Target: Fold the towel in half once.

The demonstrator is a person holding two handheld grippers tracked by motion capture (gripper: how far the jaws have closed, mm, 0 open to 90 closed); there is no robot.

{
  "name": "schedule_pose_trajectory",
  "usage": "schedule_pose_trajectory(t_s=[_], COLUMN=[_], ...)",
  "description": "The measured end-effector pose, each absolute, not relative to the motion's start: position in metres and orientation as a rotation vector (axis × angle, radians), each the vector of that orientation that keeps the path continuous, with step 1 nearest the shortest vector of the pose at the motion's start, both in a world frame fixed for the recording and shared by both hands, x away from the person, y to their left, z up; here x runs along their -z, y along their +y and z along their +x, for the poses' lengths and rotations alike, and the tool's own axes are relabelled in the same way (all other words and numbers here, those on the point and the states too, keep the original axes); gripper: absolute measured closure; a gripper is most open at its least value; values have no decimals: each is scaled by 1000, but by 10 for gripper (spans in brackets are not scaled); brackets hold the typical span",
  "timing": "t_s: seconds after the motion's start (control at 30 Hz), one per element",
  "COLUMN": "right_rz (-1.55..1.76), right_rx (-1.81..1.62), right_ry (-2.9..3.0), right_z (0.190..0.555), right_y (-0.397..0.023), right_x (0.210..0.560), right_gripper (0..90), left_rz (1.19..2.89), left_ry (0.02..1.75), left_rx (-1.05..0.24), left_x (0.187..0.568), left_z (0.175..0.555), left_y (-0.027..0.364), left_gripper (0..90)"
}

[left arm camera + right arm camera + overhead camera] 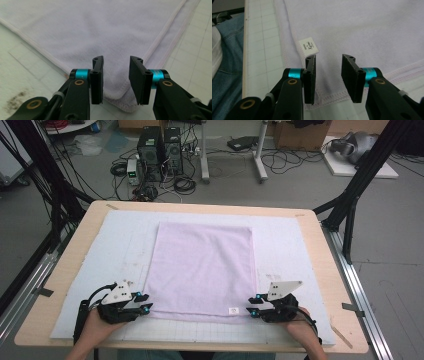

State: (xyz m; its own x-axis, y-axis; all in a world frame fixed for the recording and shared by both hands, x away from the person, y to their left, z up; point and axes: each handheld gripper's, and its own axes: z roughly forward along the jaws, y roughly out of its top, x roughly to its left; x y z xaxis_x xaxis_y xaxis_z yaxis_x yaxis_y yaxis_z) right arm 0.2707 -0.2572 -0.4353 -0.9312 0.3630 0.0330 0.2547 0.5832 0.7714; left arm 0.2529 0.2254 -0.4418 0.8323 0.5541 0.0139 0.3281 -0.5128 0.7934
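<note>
— Where's the towel (202, 270) from each gripper?

— Flat on the white mat (90, 270), stretching ahead and away from both. Its near left corner sits just in front of the left gripper (146, 303), its near right corner just in front of the right gripper (251, 306).

— Are they holding anything?

— No. Both have their jaws parted, straddling a corner, pads off the cloth.

— Long axis?

— It runs away from the person, so each gripper has its own corner, neither nearer.

— Around it?

— A wooden table (320, 250), then grey floor with computer towers (160, 152) and cables.
</note>
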Motion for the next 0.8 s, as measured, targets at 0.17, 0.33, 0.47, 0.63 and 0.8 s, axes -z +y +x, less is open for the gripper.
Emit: schedule_pose_trajectory(t_s=[0.17, 0.33, 0.47, 0.63, 0.8], right_rz=[530, 512, 493, 466, 480], right_rx=[-1247, -1270, -1309, -1336, -1302], right_ry=[2693, 2685, 2654, 2639, 2691], right_z=[270, 269, 268, 265, 265], right_y=[-255, -256, -259, -259, -250], right_x=[446, 442, 430, 421, 437], right_gripper=[742, 893, 894, 805, 685], left_rz=[2135, 2118, 2080, 2090, 2127], left_ry=[644, 646, 645, 628, 650], left_rx=[-332, -355, -362, -363, -301], left_x=[450, 445, 437, 433, 445], left_z=[253, 250, 247, 245, 247], left_y=[226, 227, 232, 233, 228], left_gripper=[802, 874, 875, 873, 692])
